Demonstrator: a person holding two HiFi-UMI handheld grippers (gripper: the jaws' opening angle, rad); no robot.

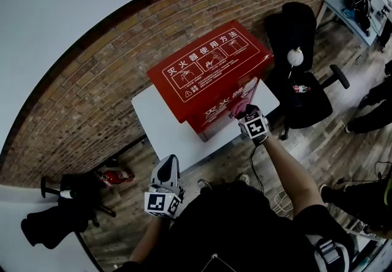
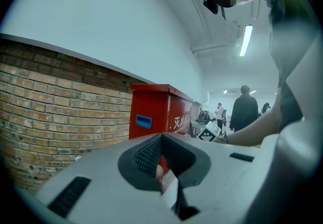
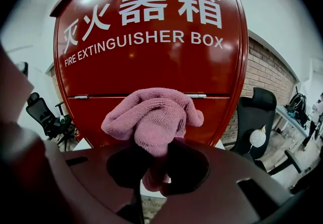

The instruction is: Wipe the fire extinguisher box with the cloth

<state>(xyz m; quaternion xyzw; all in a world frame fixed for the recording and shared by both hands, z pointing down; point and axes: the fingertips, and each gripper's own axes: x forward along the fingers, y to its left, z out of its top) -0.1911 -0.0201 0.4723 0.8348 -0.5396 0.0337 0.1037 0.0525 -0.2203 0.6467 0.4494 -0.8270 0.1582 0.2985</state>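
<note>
**Cloth at the box front, only one gripper on the job**

The right gripper (image 3: 154, 167) has its jaws pinched on a tail of the pink cloth (image 3: 151, 117). The rest of the cloth bunches up past the tips, right against the front of the red fire extinguisher box (image 3: 151, 61) straight ahead. A hard drag across that face could tug the tail free. If the bunch flattens, the bare jaws might scrape the paint. The left gripper (image 2: 164, 167) hangs back, jaws all but together on nothing, so nothing steadies the box on the white table (image 1: 160, 127) and a firm push might slide it.
</note>
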